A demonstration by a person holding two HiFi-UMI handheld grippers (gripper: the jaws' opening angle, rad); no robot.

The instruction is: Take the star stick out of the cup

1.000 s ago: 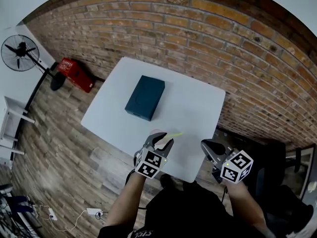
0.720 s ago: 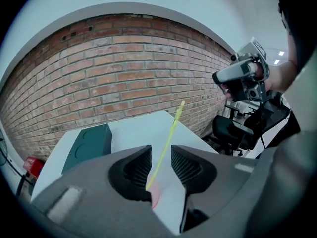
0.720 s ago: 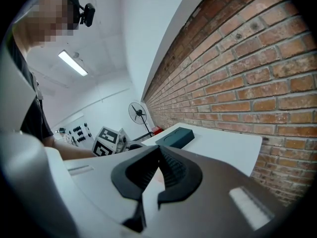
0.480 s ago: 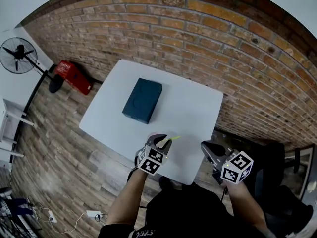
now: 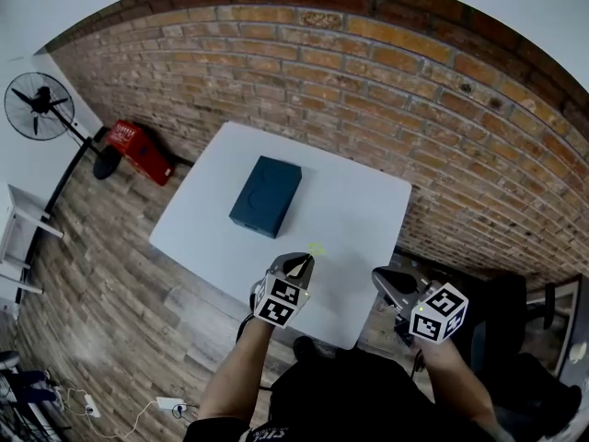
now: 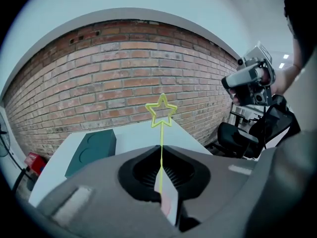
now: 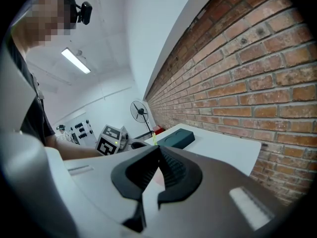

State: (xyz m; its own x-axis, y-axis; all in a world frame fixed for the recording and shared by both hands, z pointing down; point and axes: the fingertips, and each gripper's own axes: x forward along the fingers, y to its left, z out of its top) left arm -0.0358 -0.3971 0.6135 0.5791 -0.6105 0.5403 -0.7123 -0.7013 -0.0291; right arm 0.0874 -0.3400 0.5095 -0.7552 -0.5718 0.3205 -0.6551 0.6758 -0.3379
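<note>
With the left gripper (image 6: 161,155) jaws closing on the thin star stick (image 6: 161,135), it is risking pivoting or slipping loose, while the right gripper (image 7: 156,157) jaws are sitting pressed together, empty.

Your left gripper (image 5: 300,263) is held out in front of you, its jaws closing on the thin star stick (image 6: 161,135) between them. Your right gripper (image 5: 385,278) hovers level with it, apart, jaws together and empty. Both bare forearms reach forward.

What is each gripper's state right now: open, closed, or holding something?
The left gripper: jaws closing on the yellow star stick, which stands upright between them.
The right gripper: closed, nothing between its jaws.
</note>
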